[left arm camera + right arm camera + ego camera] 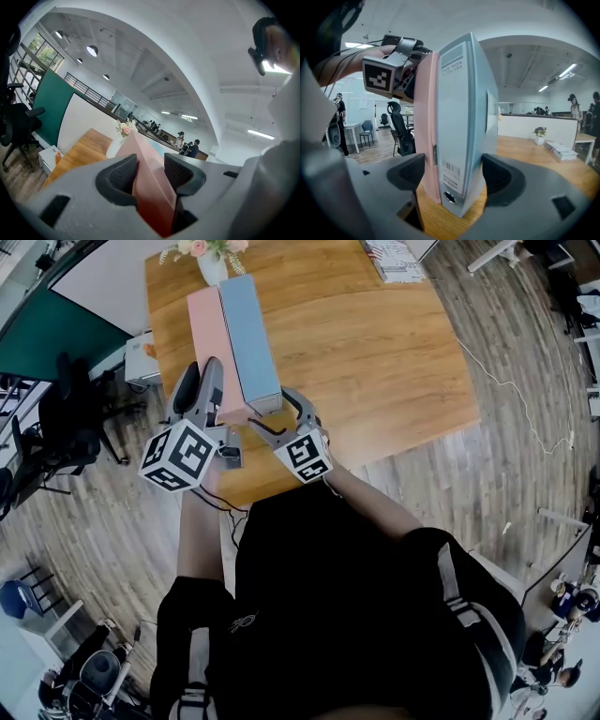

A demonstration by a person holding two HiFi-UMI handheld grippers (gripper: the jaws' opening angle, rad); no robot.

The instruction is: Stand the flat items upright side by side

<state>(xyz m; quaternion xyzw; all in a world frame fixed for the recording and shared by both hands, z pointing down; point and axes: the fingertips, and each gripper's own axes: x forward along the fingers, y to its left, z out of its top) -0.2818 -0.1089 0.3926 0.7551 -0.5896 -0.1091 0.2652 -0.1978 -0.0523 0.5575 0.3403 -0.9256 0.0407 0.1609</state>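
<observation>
The left gripper (200, 381) clenched the upright pink box (206, 324); the right gripper (281, 413), jaws released, straddled the blue box (248, 334) standing flush at the pink one's 3 o'clock on the table (375, 362). Squaring both spines before letting go seemed wisest

Bright, even indoor light from ceiling lamps (92, 49); shadows are soft, every view bulges fisheye-style with dark vignetted corners, and close foreground looks slightly blurred

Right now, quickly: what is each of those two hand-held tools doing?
Left tool: closed on the tall pink file box.
Right tool: open, jaws either side of the pale blue file box, not gripping it.
</observation>
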